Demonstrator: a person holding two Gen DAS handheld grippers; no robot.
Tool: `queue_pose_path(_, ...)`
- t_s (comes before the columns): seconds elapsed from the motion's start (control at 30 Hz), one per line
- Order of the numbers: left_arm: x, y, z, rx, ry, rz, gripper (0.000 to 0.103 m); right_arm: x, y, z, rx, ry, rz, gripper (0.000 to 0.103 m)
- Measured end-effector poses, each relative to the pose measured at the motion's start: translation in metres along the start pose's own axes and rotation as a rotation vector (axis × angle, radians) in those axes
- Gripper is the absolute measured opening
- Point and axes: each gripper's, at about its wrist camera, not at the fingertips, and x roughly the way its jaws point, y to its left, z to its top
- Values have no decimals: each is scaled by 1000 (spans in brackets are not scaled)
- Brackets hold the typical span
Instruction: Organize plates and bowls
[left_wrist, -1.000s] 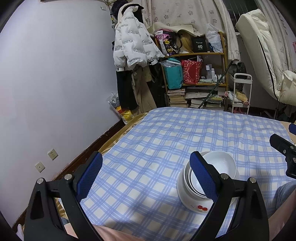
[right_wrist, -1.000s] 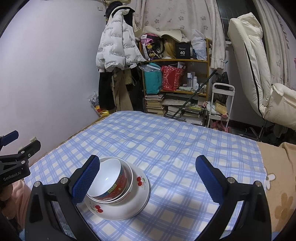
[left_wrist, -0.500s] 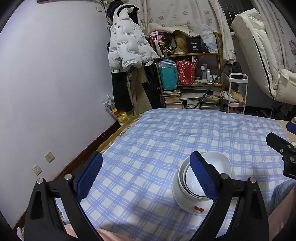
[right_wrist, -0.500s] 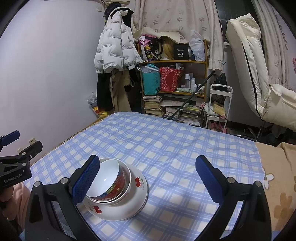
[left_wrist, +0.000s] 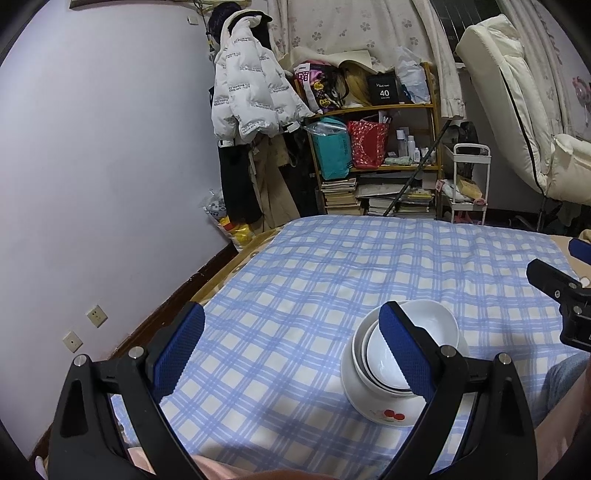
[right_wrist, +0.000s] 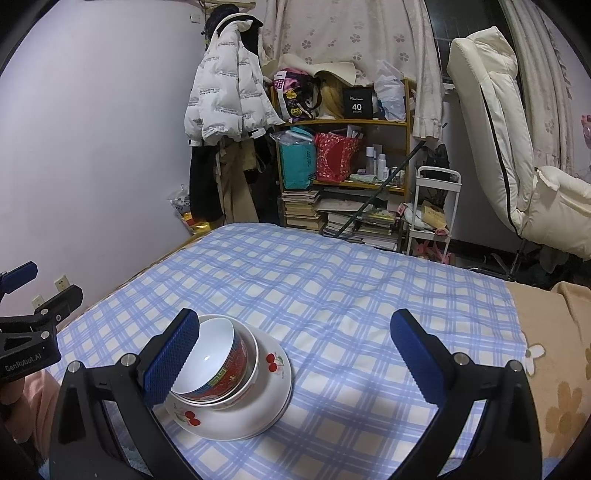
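White bowls sit nested on the plate, lower left of frame (stack looks finished); both grippers have drifted slightly, jaws wide, empty.

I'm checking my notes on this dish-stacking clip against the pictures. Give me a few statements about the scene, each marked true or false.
1. The red-patterned bowl sits nested in a white bowl on the cherry plate. True.
2. The right gripper is shut on the plate. False: its jaws are wide open, holding nothing.
3. The stack rests on a blue checked cloth. True.
4. The left gripper holds a bowl. False: it is open and empty.
5. The plate is plain white. False: cherries are printed on it.
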Motion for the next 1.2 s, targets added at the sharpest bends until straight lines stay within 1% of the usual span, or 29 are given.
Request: queue_pose_path(1.2,-3,1,1,0,-9,1,94,-1,-4,1,1,1,-4,103)
